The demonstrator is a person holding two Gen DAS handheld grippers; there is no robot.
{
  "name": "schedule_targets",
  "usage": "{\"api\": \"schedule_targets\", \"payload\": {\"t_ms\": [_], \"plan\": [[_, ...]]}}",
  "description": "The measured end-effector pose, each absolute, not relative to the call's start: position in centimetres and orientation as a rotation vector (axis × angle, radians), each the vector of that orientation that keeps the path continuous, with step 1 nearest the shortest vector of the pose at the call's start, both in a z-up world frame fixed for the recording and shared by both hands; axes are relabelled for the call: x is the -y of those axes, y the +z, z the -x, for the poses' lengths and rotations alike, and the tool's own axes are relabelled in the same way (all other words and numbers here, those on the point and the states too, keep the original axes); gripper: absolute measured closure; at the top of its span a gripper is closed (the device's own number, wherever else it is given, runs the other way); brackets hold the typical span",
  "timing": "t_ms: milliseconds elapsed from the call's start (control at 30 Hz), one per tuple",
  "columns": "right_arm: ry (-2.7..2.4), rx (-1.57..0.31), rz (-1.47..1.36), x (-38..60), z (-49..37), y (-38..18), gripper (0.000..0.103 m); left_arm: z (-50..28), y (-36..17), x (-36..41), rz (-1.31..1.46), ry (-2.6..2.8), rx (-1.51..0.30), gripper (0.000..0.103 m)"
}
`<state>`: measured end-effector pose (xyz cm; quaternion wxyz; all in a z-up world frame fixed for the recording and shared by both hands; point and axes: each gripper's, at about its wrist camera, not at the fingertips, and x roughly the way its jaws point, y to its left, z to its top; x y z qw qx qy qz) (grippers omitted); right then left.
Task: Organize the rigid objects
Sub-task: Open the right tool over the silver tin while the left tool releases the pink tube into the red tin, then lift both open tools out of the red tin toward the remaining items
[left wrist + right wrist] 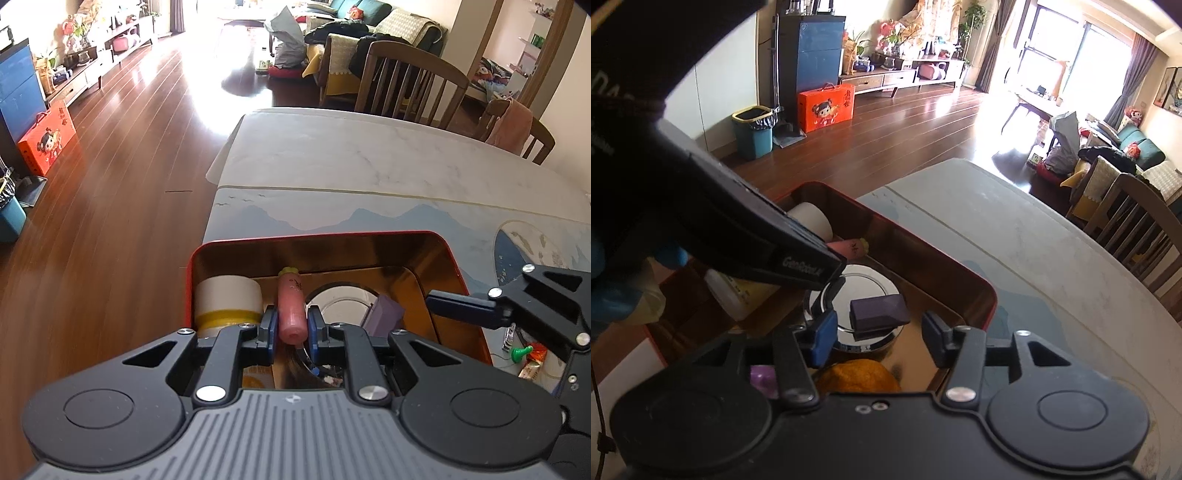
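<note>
Left gripper: clamped on pink tube, held inside red tin, tube tip toward 12 o'clock. At tube's 9 o'clock, white tape roll; at 3 o'clock, purple block on round mirror. Right gripper: spread apart, empty, over block.
</note>
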<state>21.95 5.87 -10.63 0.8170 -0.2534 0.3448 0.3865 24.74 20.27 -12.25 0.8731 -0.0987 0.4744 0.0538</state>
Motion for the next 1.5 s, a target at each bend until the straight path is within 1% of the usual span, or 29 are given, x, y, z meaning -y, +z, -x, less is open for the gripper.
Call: {"api": "schedule_targets", "payload": {"t_ms": [167,200,300,433,533,600,733,800,900,967,1000,1033,1067,1100,1133,1267,1333,1500], "plan": [[0.819,-0.721,0.518,-5.0,-21.1,-9.6,0.050,-23.7,-11.4,-19.8,0.206,0.106,-0.978,0.087],[0.815,-0.718,0.515,-4.8,-21.0,-9.4,0.047,-23.5,-11.2,-19.7,0.208,0.103,-0.973,0.087],[0.810,-0.713,0.489,-4.1,-20.4,-8.7,0.042,-22.8,-10.4,-19.4,0.207,0.097,-0.955,0.081],[0.802,-0.698,0.454,-3.0,-19.8,-7.8,0.040,-21.9,-9.5,-18.9,0.204,0.092,-0.935,0.076],[0.795,-0.689,0.435,-2.0,-19.4,-7.2,0.039,-21.0,-8.8,-18.4,0.199,0.086,-0.920,0.076],[0.786,-0.683,0.426,-1.3,-19.0,-6.7,0.036,-20.4,-8.4,-17.9,0.194,0.081,-0.912,0.076],[0.775,-0.675,0.398,0.3,-18.5,-5.7,0.036,-19.2,-7.5,-16.8,0.185,0.070,-0.895,0.076],[0.772,-0.675,0.368,1.2,-18.2,-5.3,0.032,-18.6,-6.9,-16.2,0.177,0.065,-0.882,0.076],[0.762,-0.671,0.325,2.8,-17.7,-4.6,0.029,-17.8,-6.1,-15.0,0.155,0.056,-0.864,0.075],[0.756,-0.665,0.303,3.8,-17.4,-4.3,0.028,-17.3,-5.4,-14.2,0.144,0.051,-0.851,0.072],[0.752,-0.661,0.295,4.3,-17.3,-4.1,0.027,-17.0,-5.2,-13.8,0.139,0.050,-0.846,0.066],[0.748,-0.657,0.287,4.8,-17.3,-3.9,0.027,-16.8,-4.9,-13.3,0.130,0.049,-0.839,0.057],[0.744,-0.652,0.278,5.2,-17.1,-3.9,0.026,-16.6,-4.7,-12.9,0.123,0.048,-0.830,0.053],[0.742,-0.648,0.268,5.7,-16.9,-3.8,0.024,-16.3,-4.4,-12.5,0.116,0.048,-0.817,0.046],[0.738,-0.643,0.259,6.2,-16.8,-3.7,0.023,-16.2,-4.2,-12.1,0.110,0.049,-0.808,0.043],[0.721,-0.637,0.223,8.5,-16.7,-3.4,0.020,-15.7,-3.7,-10.4,0.104,0.046,-0.796,0.040],[0.713,-0.633,0.211,9.7,-16.5,-3.3,0.017,-15.6,-3.5,-9.7,0.107,0.042,-0.789,0.035],[0.704,-0.627,0.184,12.6,-16.6,-3.2,0.008,-14.9,-3.2,-7.4,0.093,0.047,-0.769,0.033]]}}
